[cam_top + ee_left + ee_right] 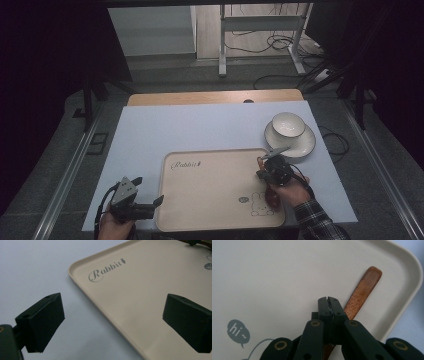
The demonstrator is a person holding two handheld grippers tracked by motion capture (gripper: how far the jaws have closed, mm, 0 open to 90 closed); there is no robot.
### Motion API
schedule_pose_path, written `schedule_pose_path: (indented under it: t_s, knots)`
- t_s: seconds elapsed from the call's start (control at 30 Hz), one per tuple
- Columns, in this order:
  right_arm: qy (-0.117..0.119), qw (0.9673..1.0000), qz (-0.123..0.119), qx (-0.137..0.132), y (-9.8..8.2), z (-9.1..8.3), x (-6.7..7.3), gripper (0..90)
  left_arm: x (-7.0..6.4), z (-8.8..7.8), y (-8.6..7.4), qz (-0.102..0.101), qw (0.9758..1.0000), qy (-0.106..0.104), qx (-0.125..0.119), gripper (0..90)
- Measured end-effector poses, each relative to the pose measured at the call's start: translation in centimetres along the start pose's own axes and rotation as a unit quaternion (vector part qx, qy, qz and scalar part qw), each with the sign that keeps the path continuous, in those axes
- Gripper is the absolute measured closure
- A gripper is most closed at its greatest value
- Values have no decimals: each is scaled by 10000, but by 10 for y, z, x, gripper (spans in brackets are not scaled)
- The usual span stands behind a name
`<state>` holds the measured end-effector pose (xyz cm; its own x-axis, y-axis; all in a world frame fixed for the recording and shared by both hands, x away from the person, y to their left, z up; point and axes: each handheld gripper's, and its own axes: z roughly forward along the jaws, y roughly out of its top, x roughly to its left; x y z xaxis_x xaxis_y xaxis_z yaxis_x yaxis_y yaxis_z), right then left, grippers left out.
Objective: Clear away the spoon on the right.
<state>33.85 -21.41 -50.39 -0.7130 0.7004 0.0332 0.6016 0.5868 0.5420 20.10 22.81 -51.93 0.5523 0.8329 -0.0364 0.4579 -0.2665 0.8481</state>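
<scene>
White tabletop (210, 127), beige tray (210, 200), dark rm w/ floor cables (280, 45)

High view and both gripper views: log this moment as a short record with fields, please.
surface: white table
tray: beige tray near the front edge, printed "Rabbit"
left gripper: open, jaws straddling the tray's rim
right gripper: shut, over the tray beside a wooden spoon; grip on it cannot be told
crockery: white bowl on a plate, right of the tray

The left gripper (150, 204) is held low with jaws wide apart. The right gripper (329, 300) has its jaws pressed together.
</scene>
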Motion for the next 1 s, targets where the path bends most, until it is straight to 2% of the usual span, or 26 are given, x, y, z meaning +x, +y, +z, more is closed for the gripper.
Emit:
schedule_pose_path:
  t_s: [0.27,0.53,1.0]
  knots:
    - [-65,10000,56,-16,-3,-3,-6,900,0,0,0,3,10000,4,1,35]
    - [-51,9999,72,-75,-3,-4,-6,895,0,0,0,-6,10000,2,-4,35]
    - [-98,9996,-73,-269,-1,-9,-4,825,0,0,0,-15,10000,-5,-8,35]
